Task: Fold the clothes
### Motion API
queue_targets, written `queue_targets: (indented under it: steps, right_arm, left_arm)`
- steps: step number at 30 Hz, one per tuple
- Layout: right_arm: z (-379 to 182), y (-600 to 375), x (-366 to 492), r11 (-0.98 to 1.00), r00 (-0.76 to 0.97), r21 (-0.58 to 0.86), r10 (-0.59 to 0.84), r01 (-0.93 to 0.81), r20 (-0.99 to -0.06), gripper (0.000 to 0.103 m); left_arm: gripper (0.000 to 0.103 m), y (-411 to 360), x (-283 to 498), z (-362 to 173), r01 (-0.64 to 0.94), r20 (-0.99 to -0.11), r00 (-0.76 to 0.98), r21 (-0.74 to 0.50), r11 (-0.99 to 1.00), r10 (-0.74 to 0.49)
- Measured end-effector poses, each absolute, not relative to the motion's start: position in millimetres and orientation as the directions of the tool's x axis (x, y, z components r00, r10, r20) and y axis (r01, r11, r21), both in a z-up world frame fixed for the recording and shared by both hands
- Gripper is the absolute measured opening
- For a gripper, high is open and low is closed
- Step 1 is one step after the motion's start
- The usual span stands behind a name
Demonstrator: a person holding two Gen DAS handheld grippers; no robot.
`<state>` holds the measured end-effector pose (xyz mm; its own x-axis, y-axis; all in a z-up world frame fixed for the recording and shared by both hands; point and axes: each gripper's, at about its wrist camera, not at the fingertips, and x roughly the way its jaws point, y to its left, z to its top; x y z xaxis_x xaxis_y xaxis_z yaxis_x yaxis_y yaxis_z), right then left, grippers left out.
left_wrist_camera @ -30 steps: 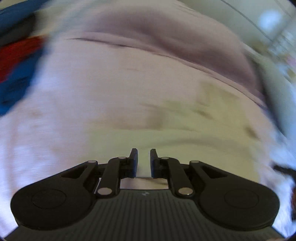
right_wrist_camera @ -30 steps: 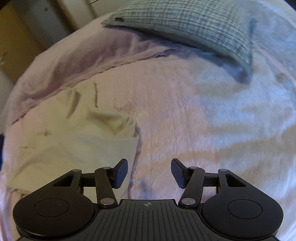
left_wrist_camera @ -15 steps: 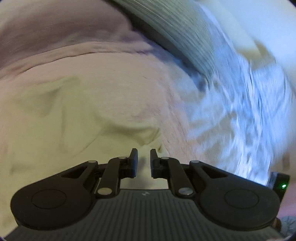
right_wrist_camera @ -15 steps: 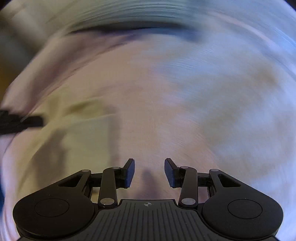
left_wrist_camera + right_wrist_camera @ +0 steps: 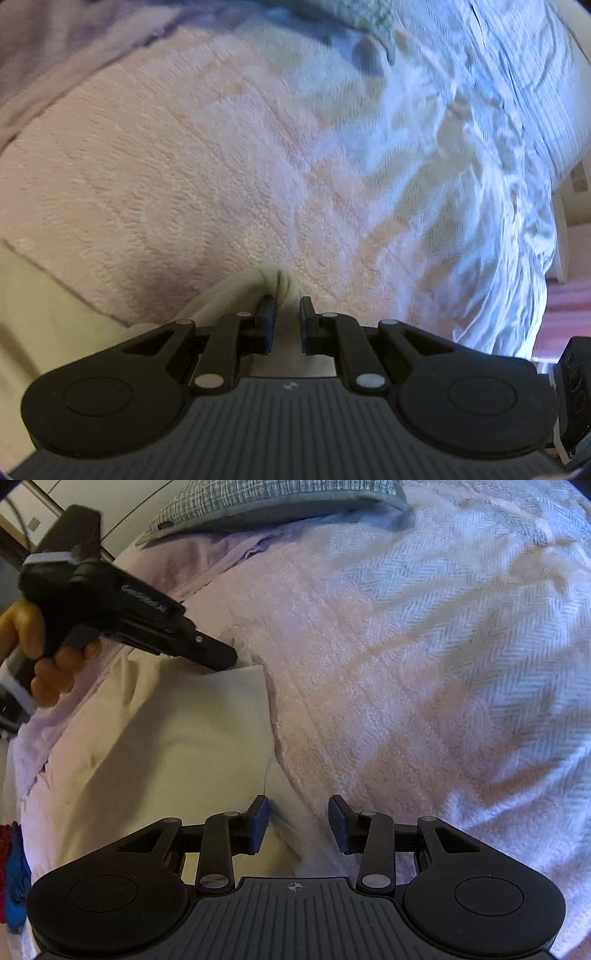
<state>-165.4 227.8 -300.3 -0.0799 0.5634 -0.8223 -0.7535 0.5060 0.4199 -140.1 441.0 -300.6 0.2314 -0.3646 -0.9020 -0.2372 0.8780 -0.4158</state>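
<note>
With the cream garment point(image 5: 173, 738) lying flat on the pink bed cover point(image 5: 369, 664), its right edge is the landmark for everything below.

Far left of that edge, at the cover's border: a bit of red and blue cloth point(image 5: 14, 878), not part of this fold.

Left hand-held gripper point(image 5: 287, 314): jaws pressed nearly together, pinching a bunched corner of the garment. The right wrist view shows it at the garment's far right corner, held by a hand point(image 5: 40, 653).

Right hand-held gripper point(image 5: 298, 823): jaws part-spread, nothing pinched. They straddle the garment's near right corner; the left finger point(image 5: 258, 823) is over the cloth, the other over bare cover. Contact with cloth: cannot tell.

Beyond the garment: checked pillow point(image 5: 277, 502).

Judged step: taking both right-side corners before folding the garment over.

Risks:
- Right jaws may close on the cover along with the garment, since the corner lies flat on its pile; the cover would then lift too.
- Right jaws may miss the thin edge entirely, leaving one corner carried and a skewed fold.
- Left pinch is small and bunched; a quick pull could slip it free.
</note>
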Motion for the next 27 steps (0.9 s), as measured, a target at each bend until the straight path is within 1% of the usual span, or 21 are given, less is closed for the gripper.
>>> queue_targets:
  steps: [1, 2, 3, 5, 6, 8, 9, 13, 16, 20, 24, 27]
  right_arm:
    - [-301, 228, -166, 0.498, -0.078, 0.415, 0.565, -0.761, -0.821, 0.037]
    - [-302, 229, -167, 0.49, -0.082, 0.415, 0.566, -0.766, -0.82, 0.024]
    - [-303, 230, -168, 0.478, -0.095, 0.423, 0.569, -0.77, -0.817, 0.011]
    - [-303, 231, -170, 0.457, -0.116, 0.431, 0.57, -0.778, -0.813, 0.004]
    - [-303, 231, -172, 0.454, -0.114, 0.426, 0.568, -0.783, -0.815, 0.004]
    - [-306, 227, -170, 0.467, -0.121, 0.443, 0.572, -0.765, -0.812, 0.003]
    - [-307, 226, -168, 0.473, -0.127, 0.452, 0.573, -0.756, -0.81, 0.003]
    - [-311, 229, -161, 0.493, -0.151, 0.466, 0.551, -0.735, -0.821, 0.003]
    - [-312, 234, -161, 0.504, -0.159, 0.455, 0.524, -0.734, -0.837, 0.003]
    - [-312, 247, -158, 0.526, -0.157, 0.442, 0.499, -0.727, -0.852, 0.003]
    - [-309, 248, -155, 0.541, -0.15, 0.425, 0.479, -0.725, -0.865, 0.005]
    - [-303, 250, -154, 0.542, -0.134, 0.403, 0.467, -0.737, -0.874, 0.009]
  left_arm:
    - [0.008, 441, -139, -303, -0.231, -0.902, 0.228, -0.417, 0.879, -0.368]
    - [0.001, 440, -137, -305, -0.224, -0.901, 0.224, -0.418, 0.881, -0.37]
    - [0.0, 440, -135, -307, -0.218, -0.898, 0.228, -0.423, 0.88, -0.375]
    - [0.0, 444, -138, -299, -0.202, -0.893, 0.295, -0.405, 0.892, -0.339]
    - [0.0, 447, -139, -293, -0.199, -0.888, 0.335, -0.394, 0.898, -0.315]
    - [0.0, 461, -145, -284, -0.235, -0.867, 0.399, -0.41, 0.881, -0.298]
    - [0.0, 467, -150, -283, -0.244, -0.856, 0.415, -0.431, 0.869, -0.308]
    - [0.0, 460, -157, -296, -0.233, -0.874, 0.409, -0.38, 0.895, -0.264]
    - [0.0, 461, -158, -305, -0.269, -0.86, 0.45, -0.389, 0.881, -0.242]
    - [0.0, 448, -150, -297, -0.295, -0.849, 0.511, -0.323, 0.899, -0.137]
    - [0.0, 459, -166, -260, -0.394, -0.79, 0.611, -0.369, 0.842, -0.06]
    - [0.0, 457, -199, -227, -0.432, -0.772, 0.636, -0.332, 0.839, 0.022]
